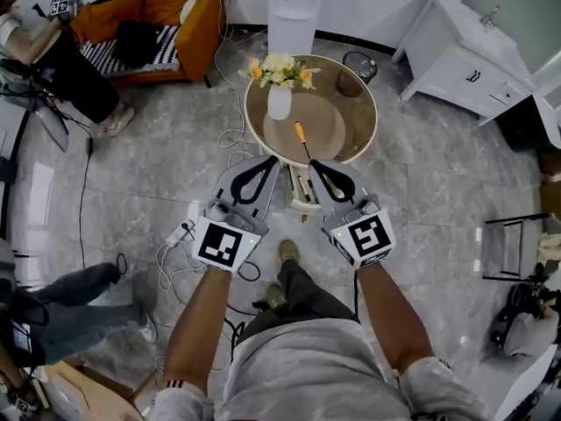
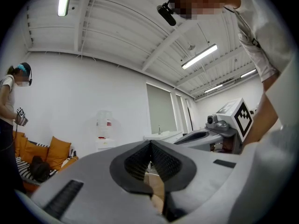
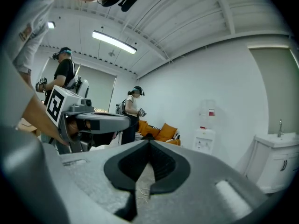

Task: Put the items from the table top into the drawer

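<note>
Both bare arms reach out from the body toward 12 o'clock, and the wrists are straight. The left gripper (image 1: 273, 160) and the right gripper (image 1: 314, 164) sit side by side. They lean in toward each other, so the tips are near but not touching. Both point flat across the room. Each one has its jaws closed tight, with nothing in them.

Just past the tips, at 12 o'clock, is the round table (image 1: 364, 139). A thin tool with an orange handle (image 1: 300, 132) lies on the table top, close to the 6 o'clock edge. Its dark end points at 5 o'clock, toward the right gripper. A white vase of flowers (image 1: 279, 102) stands at the table's 10 o'clock side.
</note>
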The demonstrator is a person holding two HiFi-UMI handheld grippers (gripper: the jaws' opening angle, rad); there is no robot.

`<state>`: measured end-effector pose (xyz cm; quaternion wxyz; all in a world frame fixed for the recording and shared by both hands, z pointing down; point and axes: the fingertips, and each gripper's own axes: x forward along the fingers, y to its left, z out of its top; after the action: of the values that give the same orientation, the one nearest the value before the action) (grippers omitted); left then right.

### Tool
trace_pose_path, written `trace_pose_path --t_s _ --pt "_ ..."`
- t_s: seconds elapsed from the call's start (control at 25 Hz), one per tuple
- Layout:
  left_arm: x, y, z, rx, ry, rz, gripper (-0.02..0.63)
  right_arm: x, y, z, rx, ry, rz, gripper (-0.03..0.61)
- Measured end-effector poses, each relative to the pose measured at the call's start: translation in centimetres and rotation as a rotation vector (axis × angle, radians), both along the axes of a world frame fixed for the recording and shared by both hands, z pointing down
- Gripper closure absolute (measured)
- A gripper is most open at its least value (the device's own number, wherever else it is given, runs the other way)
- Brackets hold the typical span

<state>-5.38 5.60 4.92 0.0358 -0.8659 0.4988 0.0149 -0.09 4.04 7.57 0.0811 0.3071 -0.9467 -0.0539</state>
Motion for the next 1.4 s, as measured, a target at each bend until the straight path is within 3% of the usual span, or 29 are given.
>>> trace_pose_path --t_s 0.32,0.56,1.4 --pt "-0.7 -6.6 3.2 -0.017 -0.013 -0.052 0.614 -0.3 -6.1 3.8 -0.009 0.052 0.02 0.577" --pt "-0.7 -10.8 5.8 -0.038 -0.043 -0.098 0.614 0.5 -10.3 7.5 -0.065 0.056 0.053 0.577" --pt "-2.3 -17.3 17.1 -0.115 -0.054 -0.082 0.614 0.3 -18.2 21.1 -0.194 0.151 0.145 0.577"
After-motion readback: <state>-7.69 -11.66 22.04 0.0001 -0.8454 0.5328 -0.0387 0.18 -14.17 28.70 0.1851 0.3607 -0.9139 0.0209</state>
